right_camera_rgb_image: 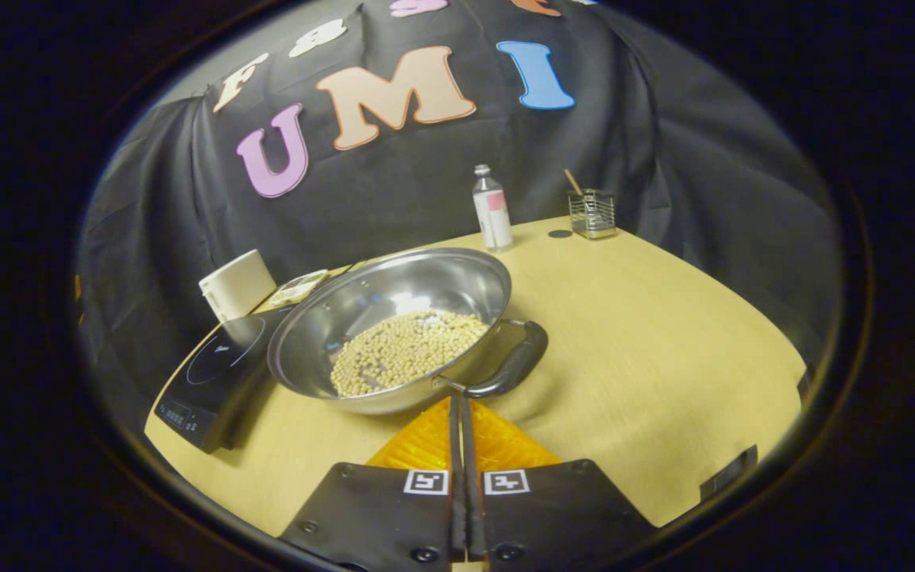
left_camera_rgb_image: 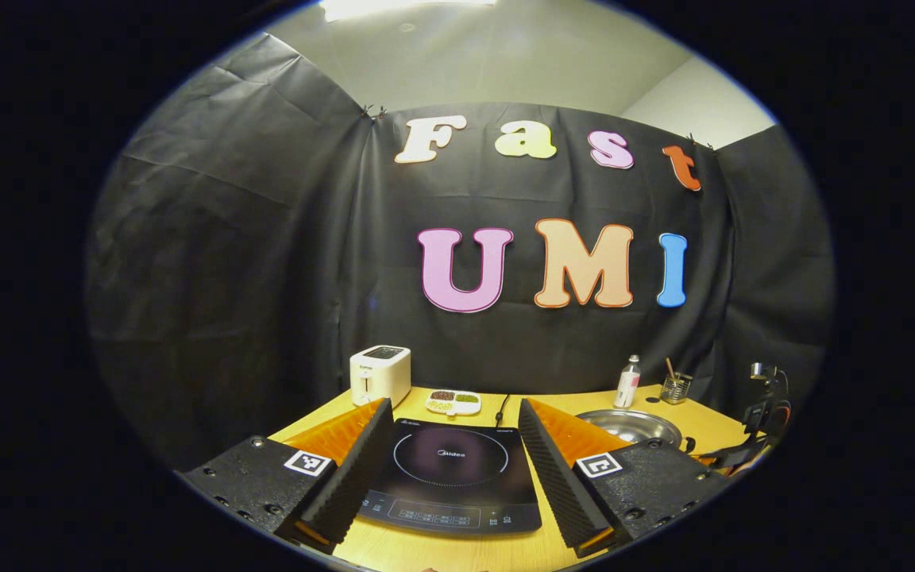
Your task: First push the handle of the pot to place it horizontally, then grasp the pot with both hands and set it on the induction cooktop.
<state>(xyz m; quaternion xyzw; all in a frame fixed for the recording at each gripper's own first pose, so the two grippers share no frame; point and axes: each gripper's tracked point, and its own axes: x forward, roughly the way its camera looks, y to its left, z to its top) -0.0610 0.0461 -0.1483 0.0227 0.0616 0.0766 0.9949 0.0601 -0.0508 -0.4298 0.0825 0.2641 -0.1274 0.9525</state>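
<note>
Right claw (right_camera_rgb_image: 461,401) pressed together just beside the black handle (right_camera_rgb_image: 515,364) of the round steel pot (right_camera_rgb_image: 394,318) holding pale beans. Left claw (left_camera_rgb_image: 453,433) spread wide above the flat black induction cooktop (left_camera_rgb_image: 451,469) on the yellow wooden bench (right_camera_rgb_image: 624,334).

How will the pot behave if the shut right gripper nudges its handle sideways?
The pot looks like rigid polished steel with a rounded bottom, so it will probably pivot or rock on the table rather than flex. Its beans lie loose and may shift. The handle seems stiff enough to push.

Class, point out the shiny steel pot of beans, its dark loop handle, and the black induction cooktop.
Steel pot (right_camera_rgb_image: 457,274), right gripper view, inner wall.
Loop handle (right_camera_rgb_image: 517,363), right gripper view, grip.
Induction cooktop (left_camera_rgb_image: 451,457), left gripper view, glass centre.
</note>
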